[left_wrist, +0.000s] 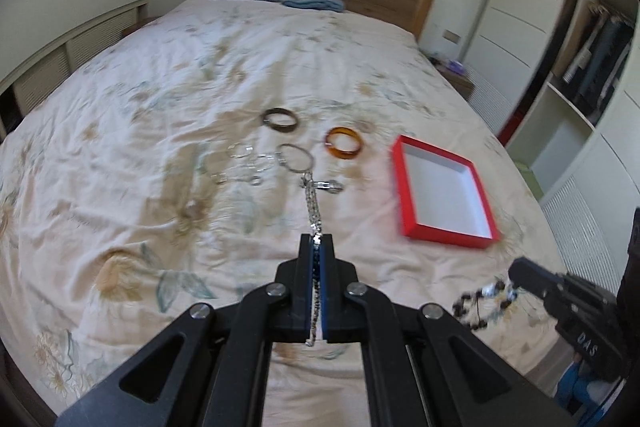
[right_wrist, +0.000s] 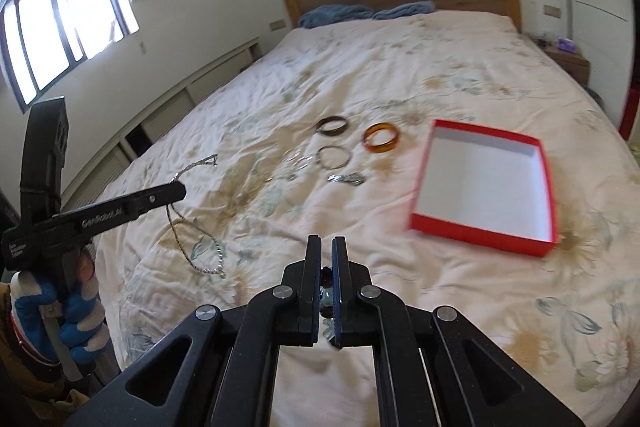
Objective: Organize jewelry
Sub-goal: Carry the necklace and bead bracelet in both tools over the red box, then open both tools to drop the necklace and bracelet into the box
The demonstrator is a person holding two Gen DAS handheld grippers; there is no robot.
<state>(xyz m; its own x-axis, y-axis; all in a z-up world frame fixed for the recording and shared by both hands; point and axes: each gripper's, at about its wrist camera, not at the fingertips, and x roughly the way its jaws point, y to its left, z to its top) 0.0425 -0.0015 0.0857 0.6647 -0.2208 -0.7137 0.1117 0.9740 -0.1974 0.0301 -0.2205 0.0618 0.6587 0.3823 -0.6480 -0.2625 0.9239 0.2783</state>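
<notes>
My left gripper [left_wrist: 316, 241] clamped on thin silver chain [left_wrist: 313, 205], dangling above bed [left_wrist: 120, 131]. My right gripper [right_wrist: 327, 247] pinching dark beaded bracelet [left_wrist: 482, 301]. Brown bangle [left_wrist: 280, 118], amber bangle [left_wrist: 344, 143], silver hoop [left_wrist: 296, 157] mid-bed; red box [left_wrist: 442, 187] toward right edge.

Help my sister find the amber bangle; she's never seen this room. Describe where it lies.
On the floral bedspread, find the red box with the white inside. The amber bangle lies just left of it. It is the only translucent orange ring; the bangle beyond is dark brown, the hoop beside it thin silver.
</notes>
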